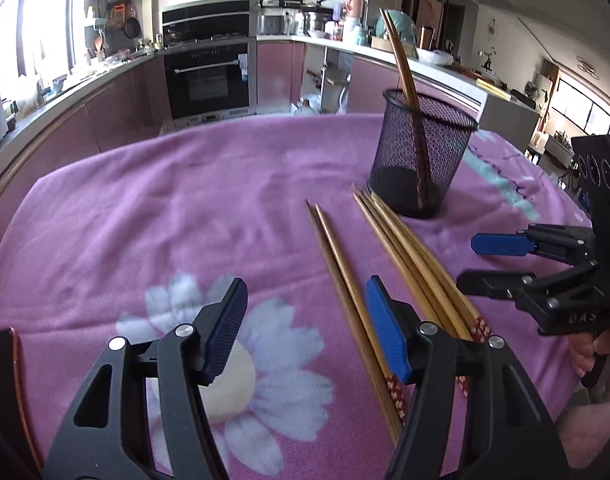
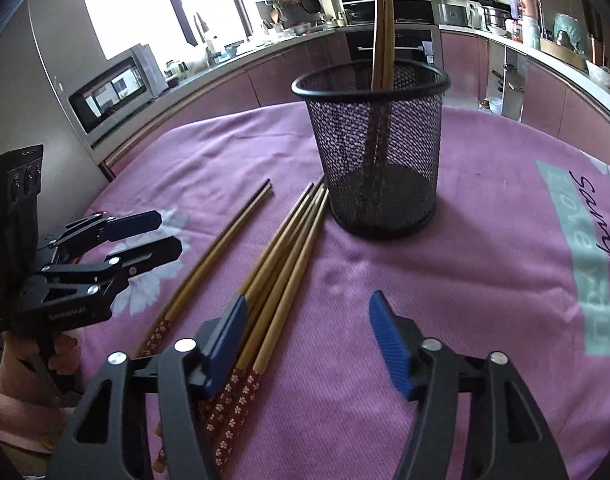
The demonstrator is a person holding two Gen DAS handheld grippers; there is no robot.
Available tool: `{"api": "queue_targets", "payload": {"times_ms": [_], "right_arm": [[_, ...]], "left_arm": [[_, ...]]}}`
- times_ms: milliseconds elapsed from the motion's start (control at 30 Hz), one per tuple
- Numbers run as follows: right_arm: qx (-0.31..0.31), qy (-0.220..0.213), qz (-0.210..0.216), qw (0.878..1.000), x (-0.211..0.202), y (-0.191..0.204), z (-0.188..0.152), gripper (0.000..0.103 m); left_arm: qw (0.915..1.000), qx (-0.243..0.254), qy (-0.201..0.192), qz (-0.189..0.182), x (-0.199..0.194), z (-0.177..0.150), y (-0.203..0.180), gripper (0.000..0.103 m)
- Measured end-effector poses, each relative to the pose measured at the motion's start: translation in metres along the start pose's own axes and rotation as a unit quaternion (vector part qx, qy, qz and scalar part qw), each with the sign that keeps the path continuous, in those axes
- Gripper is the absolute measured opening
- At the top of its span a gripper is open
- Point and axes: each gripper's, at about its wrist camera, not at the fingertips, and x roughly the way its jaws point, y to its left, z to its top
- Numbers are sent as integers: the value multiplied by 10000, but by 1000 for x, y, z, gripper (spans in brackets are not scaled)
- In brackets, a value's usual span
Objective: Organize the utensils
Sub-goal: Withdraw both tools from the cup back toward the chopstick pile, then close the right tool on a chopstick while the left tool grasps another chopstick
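Note:
A black mesh holder (image 1: 423, 156) (image 2: 375, 148) stands on the pink cloth with two chopsticks (image 1: 403, 60) (image 2: 382, 28) upright in it. A pair of wooden chopsticks (image 1: 343, 280) (image 2: 209, 252) and a bundle of several more (image 1: 417, 264) (image 2: 283, 248) lie flat in front of it, red patterned ends towards me. My left gripper (image 1: 307, 328) is open and empty above the cloth, its right finger over the pair. My right gripper (image 2: 307, 338) is open and empty, its left finger over the bundle's red ends. Each gripper shows in the other's view (image 1: 477, 260) (image 2: 165, 236).
The round table is covered by a pink floral cloth (image 1: 185, 208) (image 2: 485, 264). Kitchen counters, an oven (image 1: 207, 76) and a microwave (image 2: 113, 92) stand behind the table.

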Motion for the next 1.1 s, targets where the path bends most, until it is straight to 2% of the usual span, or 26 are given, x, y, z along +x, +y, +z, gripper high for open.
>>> {"api": "queue_targets", "payload": {"times_ms": [67, 233, 667, 833, 1100], "right_arm": [[14, 46, -27, 10000, 3, 0, -2, 48], [4, 45, -123, 9999, 4, 1, -3, 42], [-172, 68, -258, 9995, 7, 6, -4, 39], [-205, 88, -284, 9993, 7, 6, -4, 37], [-322, 162, -464, 9983, 7, 7, -4, 29]], "left_arm": [[9999, 8, 109, -15, 5, -3, -3, 57], [9997, 13, 239, -91, 9, -5, -4, 55], [9990, 36, 391, -207, 21, -6, -9, 53], [9988, -46, 399, -277, 22, -7, -4, 47], [9987, 16, 447, -241, 24, -8, -5, 47]]}}
